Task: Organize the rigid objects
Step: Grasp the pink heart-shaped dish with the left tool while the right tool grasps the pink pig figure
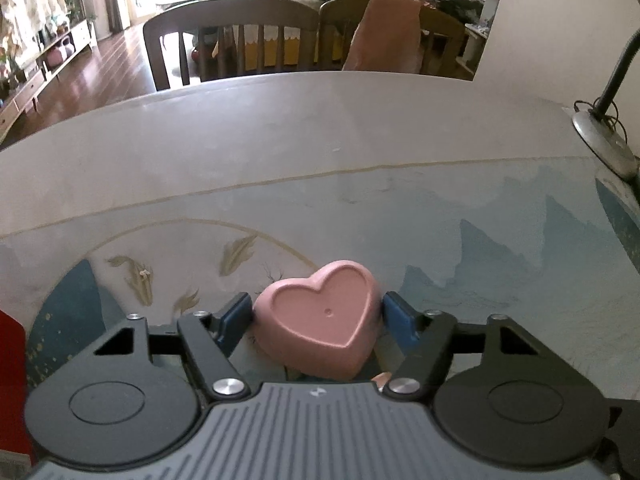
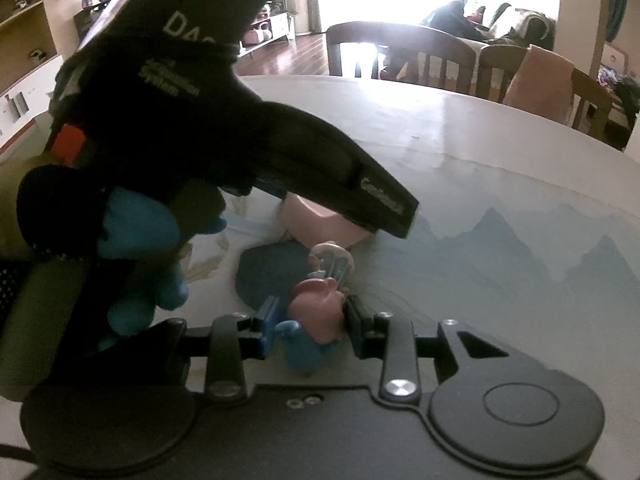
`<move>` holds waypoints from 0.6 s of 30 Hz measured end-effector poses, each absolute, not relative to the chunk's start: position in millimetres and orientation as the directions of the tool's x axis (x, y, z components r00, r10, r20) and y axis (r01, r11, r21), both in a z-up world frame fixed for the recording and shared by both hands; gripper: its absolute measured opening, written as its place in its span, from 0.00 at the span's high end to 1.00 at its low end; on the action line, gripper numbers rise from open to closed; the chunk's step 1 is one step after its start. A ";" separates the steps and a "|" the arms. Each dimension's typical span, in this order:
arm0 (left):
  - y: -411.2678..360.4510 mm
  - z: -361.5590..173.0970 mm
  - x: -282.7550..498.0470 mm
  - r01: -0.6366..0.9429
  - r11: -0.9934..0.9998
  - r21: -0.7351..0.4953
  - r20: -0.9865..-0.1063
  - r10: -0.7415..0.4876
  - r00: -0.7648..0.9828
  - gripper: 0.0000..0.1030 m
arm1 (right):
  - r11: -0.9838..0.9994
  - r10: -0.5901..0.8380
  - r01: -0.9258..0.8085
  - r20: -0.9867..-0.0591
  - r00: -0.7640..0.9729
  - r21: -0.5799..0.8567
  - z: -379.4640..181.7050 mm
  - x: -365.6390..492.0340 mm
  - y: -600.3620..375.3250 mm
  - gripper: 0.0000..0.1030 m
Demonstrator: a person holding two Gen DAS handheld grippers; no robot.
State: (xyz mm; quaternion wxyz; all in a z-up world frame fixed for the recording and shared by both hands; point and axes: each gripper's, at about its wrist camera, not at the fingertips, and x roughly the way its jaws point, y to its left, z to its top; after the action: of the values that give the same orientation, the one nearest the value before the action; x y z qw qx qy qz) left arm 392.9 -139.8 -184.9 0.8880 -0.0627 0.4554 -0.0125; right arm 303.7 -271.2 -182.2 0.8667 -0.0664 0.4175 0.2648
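one pink heart dish (image 1: 325, 312), one small figurine (image 2: 316, 316), two grippers, three wooden chairs (image 1: 228, 40), one desk lamp (image 1: 608, 120)

heart dish (image 1: 326, 320): dusty pink all over, plain, lower centre of the left wrist view
left claw (image 1: 316, 314): blue pads, black links, grey ribbed body with silver screws
surface (image 1: 280, 152): pale grey-white at the far side, a thin gold line across, below it blue-grey mountain shapes at right, beige-gold leaves and a dark blue patch with gold flecks at lower left
lamp base (image 1: 604, 140): silver-grey, black neck, right edge
toy figure (image 2: 316, 312): pink upper part, blue lower part, lower centre of the right wrist view
right claw (image 2: 308, 322): blue pad at left, dark pad at right, black body
glove (image 2: 136, 236): blue fingers, black cuff, left side
chair (image 1: 232, 36): dark brown wood, top centre
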 end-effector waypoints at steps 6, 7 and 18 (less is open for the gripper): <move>-134.3 -180.8 387.4 -0.045 0.992 -0.119 -0.795 -0.068 0.602 0.31 | 0.870 0.390 -0.476 -0.766 0.511 0.125 -181.3 305.0 -281.5 0.67; -132.8 -179.5 386.4 -0.045 0.991 -0.124 -0.795 -0.072 0.603 0.31 | 0.876 0.388 -0.463 -0.767 0.512 0.134 -181.1 308.8 -284.0 0.67; -123.2 -149.9 359.6 -0.048 0.989 -0.143 -0.785 -0.084 0.614 0.31 | 0.913 0.365 -0.368 -0.756 0.544 0.176 -161.5 298.5 -307.1 0.67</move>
State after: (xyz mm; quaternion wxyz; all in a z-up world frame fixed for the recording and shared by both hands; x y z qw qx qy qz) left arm 359.6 -123.2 -149.9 0.8952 -0.0748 0.4392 -0.0102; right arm 298.5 -307.1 -161.5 0.8786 -0.0020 0.4296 0.2085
